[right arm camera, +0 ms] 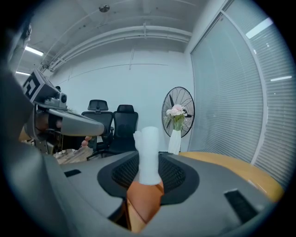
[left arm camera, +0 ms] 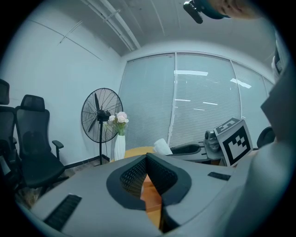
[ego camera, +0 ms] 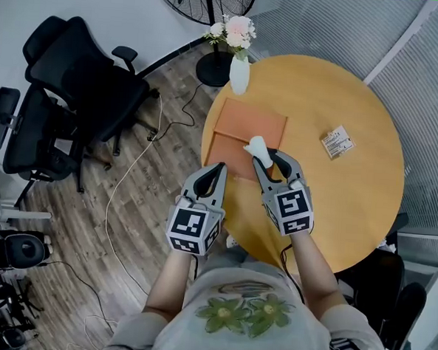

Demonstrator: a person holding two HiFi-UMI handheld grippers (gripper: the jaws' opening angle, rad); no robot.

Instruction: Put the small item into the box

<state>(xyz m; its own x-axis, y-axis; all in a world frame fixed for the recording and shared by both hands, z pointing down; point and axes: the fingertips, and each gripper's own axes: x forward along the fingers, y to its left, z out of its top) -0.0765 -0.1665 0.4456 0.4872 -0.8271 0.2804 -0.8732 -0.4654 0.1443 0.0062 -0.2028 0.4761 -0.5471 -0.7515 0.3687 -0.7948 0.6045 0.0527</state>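
A flat orange box (ego camera: 244, 128) lies on the round wooden table (ego camera: 350, 208), near its left edge. My right gripper (ego camera: 269, 159) hovers over the box's near right part, shut on a small white item (ego camera: 256, 145) that sticks out past its fingertips. In the right gripper view the white item (right arm camera: 149, 152) stands upright between the dark pads, with orange showing below it. My left gripper (ego camera: 219, 168) hangs at the table's left edge beside the box, its jaws together and nothing between them. In the left gripper view its jaws (left arm camera: 147, 159) meet at the tips, and orange shows through the slit below.
A white vase with pink flowers (ego camera: 239, 68) stands at the table's far left edge. A small printed packet (ego camera: 337, 142) lies to the right of the box. Black office chairs (ego camera: 68, 95), a floor fan (ego camera: 207, 3) and a loose cable (ego camera: 130, 180) are off the table on the left.
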